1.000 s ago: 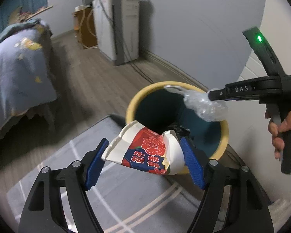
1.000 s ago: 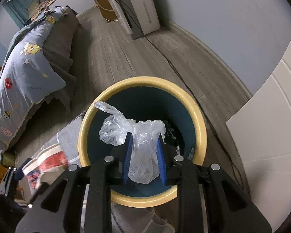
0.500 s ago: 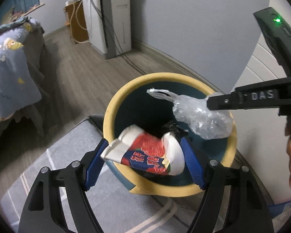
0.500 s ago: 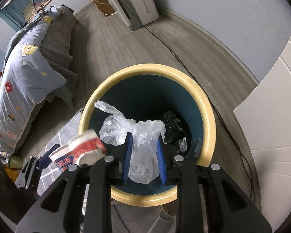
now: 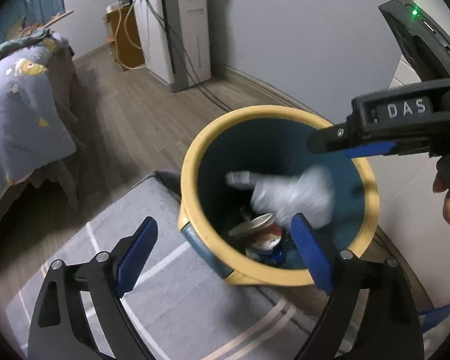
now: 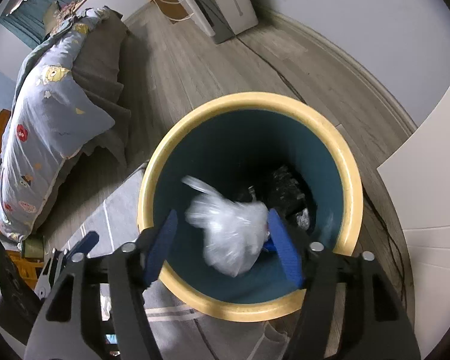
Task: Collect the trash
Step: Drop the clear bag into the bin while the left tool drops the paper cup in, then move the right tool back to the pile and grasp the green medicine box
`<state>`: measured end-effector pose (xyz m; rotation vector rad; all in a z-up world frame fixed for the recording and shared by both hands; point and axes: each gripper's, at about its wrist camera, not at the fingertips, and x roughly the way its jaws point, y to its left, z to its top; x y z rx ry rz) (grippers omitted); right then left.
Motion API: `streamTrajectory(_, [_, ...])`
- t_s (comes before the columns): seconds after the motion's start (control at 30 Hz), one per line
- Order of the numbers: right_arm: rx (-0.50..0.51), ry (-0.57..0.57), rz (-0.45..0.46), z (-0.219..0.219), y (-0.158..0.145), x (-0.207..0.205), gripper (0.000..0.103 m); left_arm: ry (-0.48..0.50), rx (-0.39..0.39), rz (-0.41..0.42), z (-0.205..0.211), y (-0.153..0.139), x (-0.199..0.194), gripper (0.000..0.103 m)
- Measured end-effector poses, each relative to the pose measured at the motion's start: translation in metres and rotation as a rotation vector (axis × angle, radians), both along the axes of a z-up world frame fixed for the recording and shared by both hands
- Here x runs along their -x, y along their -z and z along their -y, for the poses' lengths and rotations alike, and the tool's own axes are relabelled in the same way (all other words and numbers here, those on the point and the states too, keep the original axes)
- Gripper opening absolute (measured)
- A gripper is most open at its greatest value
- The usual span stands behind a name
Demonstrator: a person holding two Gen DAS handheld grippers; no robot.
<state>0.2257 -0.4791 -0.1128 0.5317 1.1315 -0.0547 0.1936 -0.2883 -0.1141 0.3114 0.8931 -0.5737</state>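
Inside bin [image 6: 349, 180]: blurred plastic bag [image 6: 234, 234], paper cup [image 5: 262, 234], below both opening, empty grippers [image 5: 225, 246] [image 6: 225, 246].

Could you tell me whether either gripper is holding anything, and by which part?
Nothing is held: both grippers' jaws are opening, the plastic bag and paper cup dropping into the bin.

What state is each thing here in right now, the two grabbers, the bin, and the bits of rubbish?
Left gripper: jaws opening, nothing between them.
Right gripper: jaws opening, bag between them, blurred, apparently dropping.
Clear crumpled plastic bag: loose, inside the bin's mouth.
Red-and-white paper cup: lying inside the bin.
Yellow-rimmed teal round bin: upright, uncovered, holding rubbish.
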Motion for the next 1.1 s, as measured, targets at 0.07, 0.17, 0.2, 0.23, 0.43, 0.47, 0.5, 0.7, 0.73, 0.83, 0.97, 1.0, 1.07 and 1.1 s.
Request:
streamTrajectory(0.07, [0.003, 0.009, -0.003, 0.001, -0.001, 0.001, 0.067, -0.007, 0.005, -0.002, -0.005, -0.001, 0.001, 0.091])
streamTrajectory(0.17, [0.008, 0.02, -0.011, 0.002, -0.002, 0.003, 0.081, -0.022, 0.007, -0.004, -0.012, -0.001, 0.003, 0.092])
streamTrajectory(0.2, [0.012, 0.026, -0.009, 0.003, -0.003, 0.004, 0.087, -0.026, 0.006, -0.006, -0.014, -0.002, 0.004, 0.092])
streamTrajectory(0.23, [0.018, 0.034, -0.006, 0.003, -0.005, 0.005, 0.09, -0.031, 0.007, -0.009, -0.018, -0.002, 0.004, 0.092])
streamTrajectory(0.43, [0.06, 0.061, -0.002, 0.003, -0.014, 0.01, 0.097, -0.064, 0.03, -0.01, -0.041, -0.014, 0.016, 0.094])
streamTrajectory(0.47, [0.065, 0.064, -0.002, 0.002, -0.015, 0.01, 0.097, -0.069, 0.034, -0.009, -0.045, -0.017, 0.018, 0.094])
streamTrajectory(0.5, [0.073, 0.067, -0.003, 0.001, -0.017, 0.011, 0.097, -0.079, 0.039, -0.005, -0.051, -0.022, 0.02, 0.095])
streamTrajectory(0.7, [0.126, 0.036, 0.015, -0.016, -0.029, 0.011, 0.097, -0.144, 0.062, 0.016, -0.095, -0.051, 0.033, 0.095])
streamTrajectory(0.73, [0.134, 0.025, 0.021, -0.02, -0.032, 0.012, 0.097, -0.155, 0.063, 0.023, -0.101, -0.056, 0.035, 0.096])
streamTrajectory(0.83, [0.169, -0.019, 0.042, -0.038, -0.04, 0.016, 0.097, -0.2, 0.06, 0.041, -0.131, -0.072, 0.044, 0.096])
streamTrajectory(0.97, [0.165, -0.066, 0.062, -0.062, -0.05, 0.024, 0.097, -0.263, 0.049, 0.044, -0.169, -0.084, 0.06, 0.096])
streamTrajectory(1.0, [0.16, -0.075, 0.069, -0.068, -0.053, 0.026, 0.097, -0.282, 0.054, 0.04, -0.182, -0.087, 0.066, 0.096])
streamTrajectory(1.07, [0.16, -0.1, 0.086, -0.083, -0.06, 0.031, 0.097, -0.308, 0.062, 0.032, -0.2, -0.09, 0.072, 0.096])
streamTrajectory(1.1, [0.159, -0.113, 0.092, -0.091, -0.063, 0.033, 0.097, -0.329, 0.072, 0.028, -0.214, -0.092, 0.079, 0.096])
